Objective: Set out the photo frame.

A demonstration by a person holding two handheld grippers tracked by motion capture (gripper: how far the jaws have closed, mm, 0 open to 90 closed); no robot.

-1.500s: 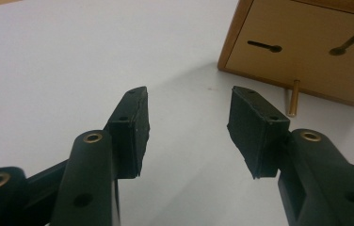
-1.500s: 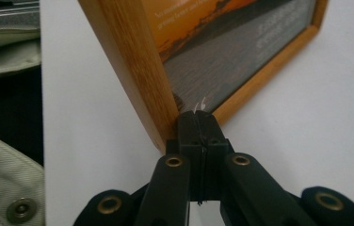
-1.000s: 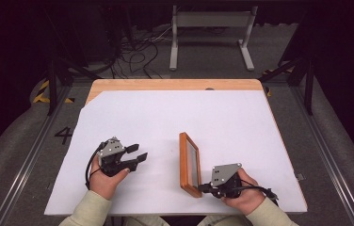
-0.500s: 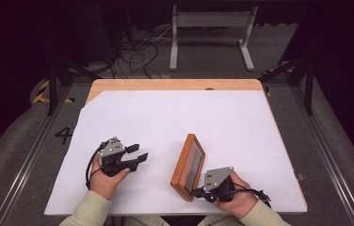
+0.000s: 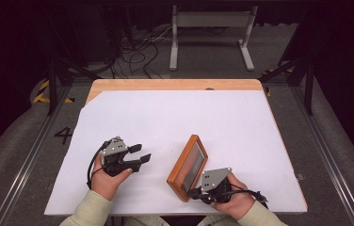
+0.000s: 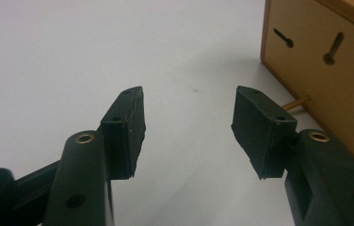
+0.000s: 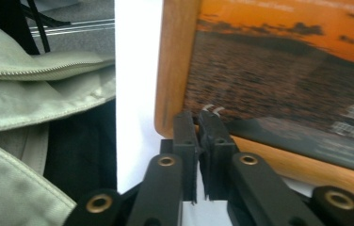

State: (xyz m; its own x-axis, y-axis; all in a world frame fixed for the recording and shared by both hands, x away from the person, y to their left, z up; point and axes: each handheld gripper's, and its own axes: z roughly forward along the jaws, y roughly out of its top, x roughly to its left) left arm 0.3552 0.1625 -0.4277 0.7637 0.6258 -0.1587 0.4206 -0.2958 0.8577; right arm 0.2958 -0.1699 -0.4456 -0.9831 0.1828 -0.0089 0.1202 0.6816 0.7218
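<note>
High view, read left to right: the left tongs [image 5: 137, 157] hover spread wide and hold nothing, well to the left of the frame [image 5: 188, 168]. In the left gripper view the frame's pale back [image 6: 316, 89] stands just to the right of the spread tips, with two keyhole slots and a thin brass peg showing.

The frame lies near the front edge of the white surface [image 5: 175, 122], to the right of the left tongs. A second ago it stood nearly on edge, thin and upright from above; half a second ago it had begun to lean; now it tilts further to the right, its picture face turned up toward the camera. The lean suggests that the frame is being laid down or turned about its near end, and that this step is about midway.

Just right of the frame's near corner, the right tongs [image 5: 195, 192] are pressed together on the lower wooden border. In the right gripper view they [image 7: 203, 117] pinch that border where the sunset print meets the wood.

A pale sleeve [image 7: 34, 94] lies left of the frame in that view. Beyond the frame the sheet is bare, so nothing blocks a further tilt; the left tongs sit on the back side, clear of the fall to the right.
</note>
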